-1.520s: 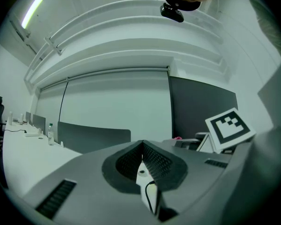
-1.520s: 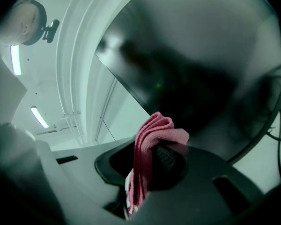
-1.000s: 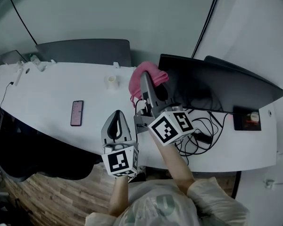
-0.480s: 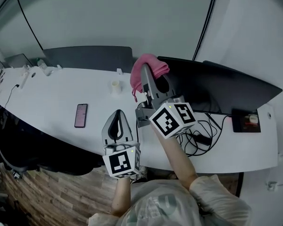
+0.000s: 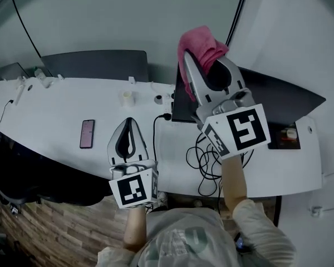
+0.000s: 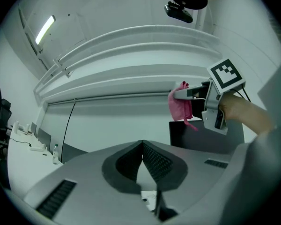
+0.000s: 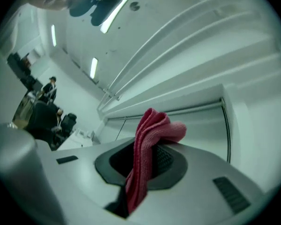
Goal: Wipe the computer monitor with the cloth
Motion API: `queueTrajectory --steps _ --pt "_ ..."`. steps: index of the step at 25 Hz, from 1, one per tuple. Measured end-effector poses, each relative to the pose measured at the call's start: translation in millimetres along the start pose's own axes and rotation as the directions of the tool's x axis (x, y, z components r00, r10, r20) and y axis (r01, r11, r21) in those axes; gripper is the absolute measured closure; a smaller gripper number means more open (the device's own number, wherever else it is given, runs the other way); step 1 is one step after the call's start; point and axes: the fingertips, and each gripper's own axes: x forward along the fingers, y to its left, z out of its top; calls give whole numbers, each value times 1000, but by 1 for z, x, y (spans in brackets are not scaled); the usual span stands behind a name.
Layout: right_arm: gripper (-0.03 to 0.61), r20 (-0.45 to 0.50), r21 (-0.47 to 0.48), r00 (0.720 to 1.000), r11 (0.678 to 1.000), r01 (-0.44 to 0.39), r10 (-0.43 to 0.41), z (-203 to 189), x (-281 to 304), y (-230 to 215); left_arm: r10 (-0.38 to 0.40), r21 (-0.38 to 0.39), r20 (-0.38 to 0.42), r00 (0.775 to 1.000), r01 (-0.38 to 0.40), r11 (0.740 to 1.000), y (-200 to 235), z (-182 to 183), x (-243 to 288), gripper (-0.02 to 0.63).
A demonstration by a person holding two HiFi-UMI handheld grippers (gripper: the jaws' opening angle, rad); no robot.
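A pink cloth point(image 5: 197, 48) is pinched in my right gripper point(image 5: 207, 65), which is raised high above the top left corner of the black monitor point(image 5: 278, 96). In the right gripper view the cloth point(image 7: 147, 149) bulges out between the shut jaws and points at the ceiling and wall. My left gripper point(image 5: 129, 128) hangs shut and empty over the white desk point(image 5: 61, 107), left of the monitor. The left gripper view shows its jaw tips point(image 6: 142, 146) meeting, with the right gripper and cloth point(image 6: 180, 106) beyond, above the monitor point(image 6: 196, 136).
A phone point(image 5: 87, 133) lies on the desk at the left. A tape roll point(image 5: 127, 97) stands near the back edge. Tangled black cables point(image 5: 209, 157) lie below the monitor. A dark screen point(image 5: 94, 64) stands behind the desk. People sit far off point(image 7: 49, 90).
My right gripper has lifted the pink cloth up and to the right, from beside the monitor's left edge to above its top. The left gripper has barely moved.
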Motion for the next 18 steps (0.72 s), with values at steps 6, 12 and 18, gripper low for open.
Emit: queueTrajectory --steps 6,12,18 --pt "523 -263 -461 965 877 -136 11 -7 8 -5 -65 -4 31 997 65 998 -11 10 16 598" --pt "523 -531 -741 844 521 -424 -70 -66 15 6 -118 -48 31 993 120 992 -19 0 27 598" --pt "523 -633 -752 761 351 -559 -143 -107 14 8 -143 -90 41 989 147 985 -22 -7 34 598"
